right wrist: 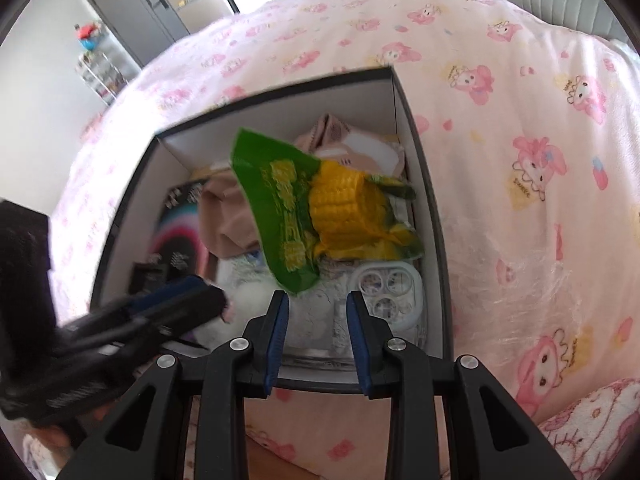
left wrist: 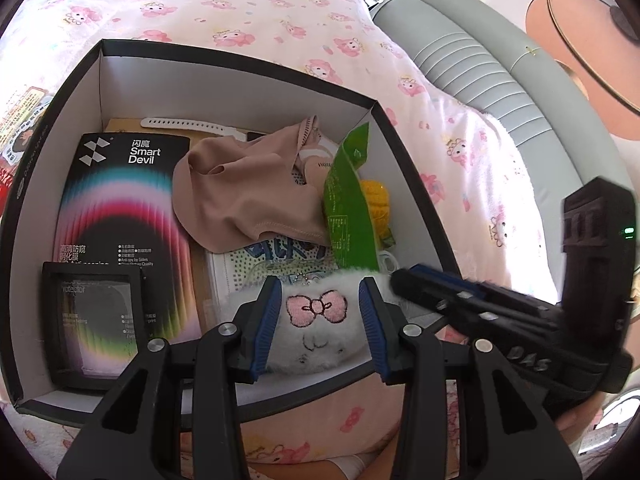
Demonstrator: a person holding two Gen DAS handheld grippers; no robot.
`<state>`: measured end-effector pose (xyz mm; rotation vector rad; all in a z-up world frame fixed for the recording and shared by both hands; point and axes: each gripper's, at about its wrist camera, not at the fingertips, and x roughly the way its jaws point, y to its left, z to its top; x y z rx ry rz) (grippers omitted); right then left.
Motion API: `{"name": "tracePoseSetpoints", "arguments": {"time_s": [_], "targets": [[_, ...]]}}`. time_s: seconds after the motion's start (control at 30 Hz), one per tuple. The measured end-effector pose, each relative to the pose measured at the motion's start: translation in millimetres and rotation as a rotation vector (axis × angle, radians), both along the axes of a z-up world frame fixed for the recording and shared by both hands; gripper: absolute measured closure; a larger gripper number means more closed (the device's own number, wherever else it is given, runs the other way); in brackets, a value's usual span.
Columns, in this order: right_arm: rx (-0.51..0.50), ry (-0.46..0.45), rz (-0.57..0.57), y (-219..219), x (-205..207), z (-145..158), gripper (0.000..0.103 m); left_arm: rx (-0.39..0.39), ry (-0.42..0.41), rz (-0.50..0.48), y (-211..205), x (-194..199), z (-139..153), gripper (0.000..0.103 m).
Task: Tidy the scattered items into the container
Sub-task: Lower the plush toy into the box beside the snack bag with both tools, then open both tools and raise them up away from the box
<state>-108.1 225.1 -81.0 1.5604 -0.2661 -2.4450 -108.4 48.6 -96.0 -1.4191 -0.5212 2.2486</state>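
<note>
On the bed, box dead ahead: I'm steering both tongs over a black box with white walls, set on the pink cartoon-print blanket.
Box, left side: Smart Devil card pack lies flat, long axis near-to-far; a small black screen-protector box stands at the near left corner.
Box, middle: tan cloth bunched over other bits; a white strap lies along the far wall.
Left tongs: jaws about half open, straddling a fluffy white plush with a pink bow, at the near wall. Pads look to rest against its fur; I can't tell whether they grip it firmly.
Box, right side: green corn packet leans on the pile, long axis tilted far-left to near-right; knitted yellow corn beside it.
Right tongs: jaws partly open, empty, hovering over a clear phone case at the near right corner.
Progress: I judge nearly done. Most items are in the box; I see nothing loose on the blanket nearby.
Left to do: release the plush, clear both tongs.
</note>
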Motion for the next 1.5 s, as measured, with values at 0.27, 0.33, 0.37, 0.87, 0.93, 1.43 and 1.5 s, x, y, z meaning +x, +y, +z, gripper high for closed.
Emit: {"name": "tracePoseSetpoints", "arguments": {"time_s": [0.27,0.33,0.37,0.87,0.93,1.43,1.5], "targets": [[0.076,-0.007,0.067,-9,-3,-5,0.077,-0.036,-0.051,-0.007,7,-10,-13,0.062],[0.095,-0.027,0.062,-10,-5,-10,0.077,-0.050,-0.048,-0.017,11,-9,-14,0.062],[0.112,-0.022,0.060,-10,-6,-11,0.077,-0.055,-0.045,-0.019,12,-9,-15,0.062],[0.209,0.086,-0.040,-3,8,18,0.062,-0.123,0.129,0.125,-1,15,26,0.030],[0.202,0.134,-0.060,-1,15,35,0.057,-0.200,0.208,0.151,-1,25,49,0.019],[0.182,0.362,-0.135,6,85,127,0.027,-0.330,0.405,0.267,-3,103,148,0.001],[0.187,0.383,-0.130,6,93,131,0.027,-0.346,0.407,0.272,0,110,153,0.001]]}}
